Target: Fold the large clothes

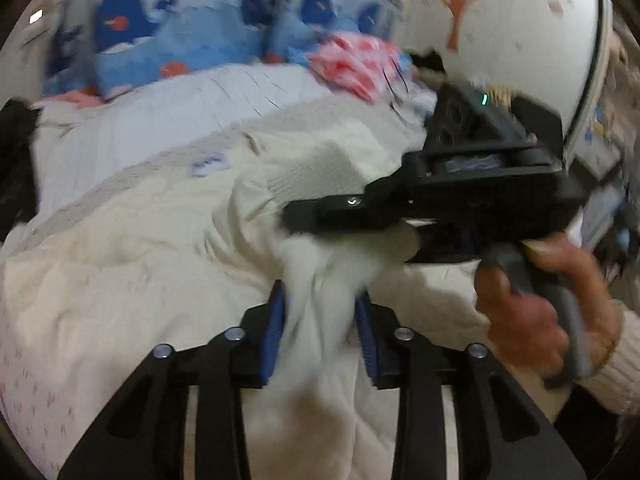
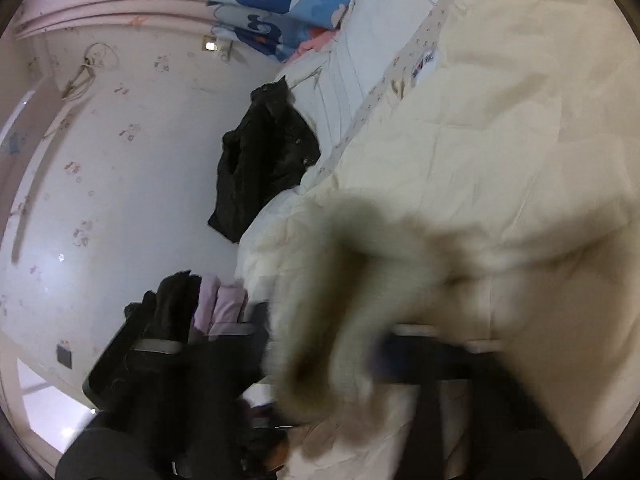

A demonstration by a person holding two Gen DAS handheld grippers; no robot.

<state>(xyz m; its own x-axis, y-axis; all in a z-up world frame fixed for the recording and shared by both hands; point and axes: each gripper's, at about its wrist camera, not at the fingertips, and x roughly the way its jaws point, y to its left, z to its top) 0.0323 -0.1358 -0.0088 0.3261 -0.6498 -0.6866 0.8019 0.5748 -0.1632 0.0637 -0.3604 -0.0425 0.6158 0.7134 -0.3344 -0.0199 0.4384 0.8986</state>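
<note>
No readable text in either of my wrist views. The small white label with blue marks, sewn at the edge of the cream quilt, is too small and blurred to make out. The same label from my left side is only a blue smear. The blue bedding carries whale pictures, no lettering. The wallpaper has small printed motifs, no words. My gear shows no legible brand or number.

A sweater lies on the bed, pillows behind.
</note>
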